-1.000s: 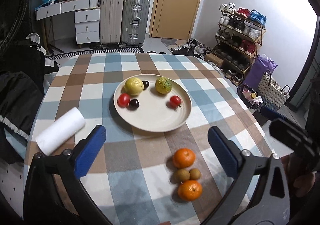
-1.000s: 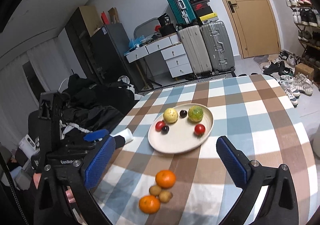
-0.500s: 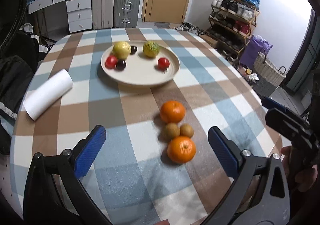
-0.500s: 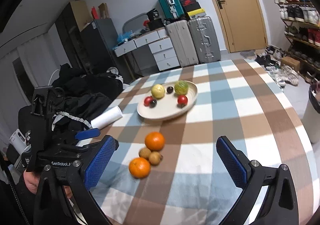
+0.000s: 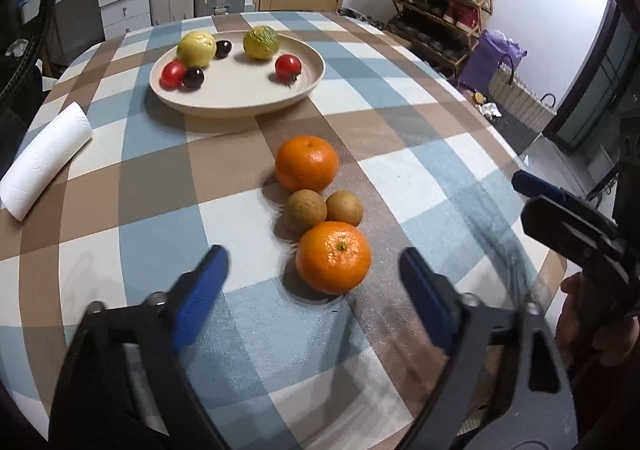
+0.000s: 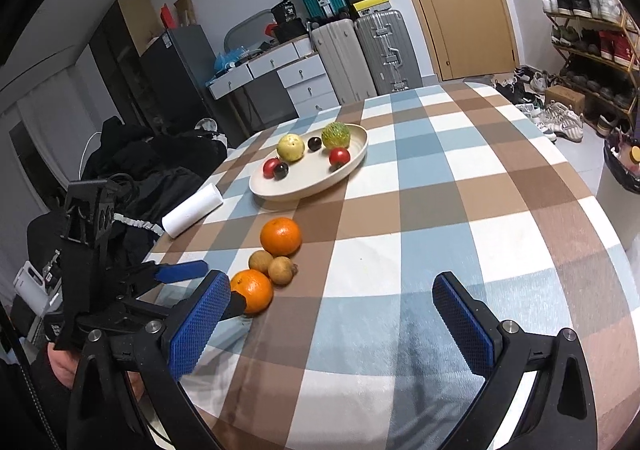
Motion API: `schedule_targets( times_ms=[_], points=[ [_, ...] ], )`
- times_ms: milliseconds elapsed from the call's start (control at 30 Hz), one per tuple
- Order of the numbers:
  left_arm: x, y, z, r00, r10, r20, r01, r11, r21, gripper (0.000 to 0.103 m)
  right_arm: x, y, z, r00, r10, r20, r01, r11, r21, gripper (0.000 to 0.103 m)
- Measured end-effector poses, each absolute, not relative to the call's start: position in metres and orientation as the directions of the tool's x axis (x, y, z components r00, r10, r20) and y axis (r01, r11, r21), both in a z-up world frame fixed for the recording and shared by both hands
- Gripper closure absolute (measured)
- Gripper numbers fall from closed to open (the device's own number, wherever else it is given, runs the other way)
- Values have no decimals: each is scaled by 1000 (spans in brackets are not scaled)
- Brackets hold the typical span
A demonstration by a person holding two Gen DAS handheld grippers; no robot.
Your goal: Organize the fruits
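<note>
My left gripper (image 5: 312, 282) has closed in on the near orange (image 5: 333, 257) at twelve o'clock, jaws wide open and empty, ready to grasp; my right gripper (image 6: 332, 314) waits open.

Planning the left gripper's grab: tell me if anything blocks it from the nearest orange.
Nothing visible does. The left gripper is open, and the near orange lies just ahead of its fingertips, with bare tablecloth between them. The two small brown fruits sit beyond the orange.

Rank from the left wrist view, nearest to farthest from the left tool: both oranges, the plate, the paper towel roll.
From the left tool:
1. Near orange, just ahead between the tips.
2. Far orange, beyond the two small brown fruits.
3. Paper towel roll, far left.
4. Plate, farthest ahead.
Roll versus plate is close.
</note>
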State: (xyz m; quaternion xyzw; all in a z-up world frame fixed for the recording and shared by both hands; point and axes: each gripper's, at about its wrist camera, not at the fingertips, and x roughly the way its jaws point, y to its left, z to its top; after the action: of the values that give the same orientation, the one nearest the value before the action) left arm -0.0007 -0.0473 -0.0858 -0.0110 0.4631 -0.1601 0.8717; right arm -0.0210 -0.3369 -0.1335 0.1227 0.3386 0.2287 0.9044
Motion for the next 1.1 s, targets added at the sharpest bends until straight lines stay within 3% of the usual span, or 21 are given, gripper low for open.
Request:
schedule_targets(
  times_ms=[33, 167, 200, 667, 1100],
  points=[
    [0, -48, -87, 512, -294, -807, 274, 946, -171, 31, -20, -337, -134, 664, 496, -559, -329, 866, 378, 0],
    [2, -49, -92, 478, -344, -808, 300, 929, -217, 62, -17, -337, -138, 656, 497, -569, -323, 865, 383, 0],
    [2, -50, -92, 473, -360, -804, 307, 923, -233, 65, -17, -338, -138, 654, 497, -570, -323, 865, 384, 0],
    [-1, -42, -89, 468, -416, -780, 328, 901, -284, 66, -9, -338, -144, 635, 495, -593, -304, 866, 398, 0],
    [-11, 2, -66, 554, -464, -692, 285, 886, -366, 66, 12, -329, -139, 590, 561, -581, -334, 824, 457, 0]
  ],
)
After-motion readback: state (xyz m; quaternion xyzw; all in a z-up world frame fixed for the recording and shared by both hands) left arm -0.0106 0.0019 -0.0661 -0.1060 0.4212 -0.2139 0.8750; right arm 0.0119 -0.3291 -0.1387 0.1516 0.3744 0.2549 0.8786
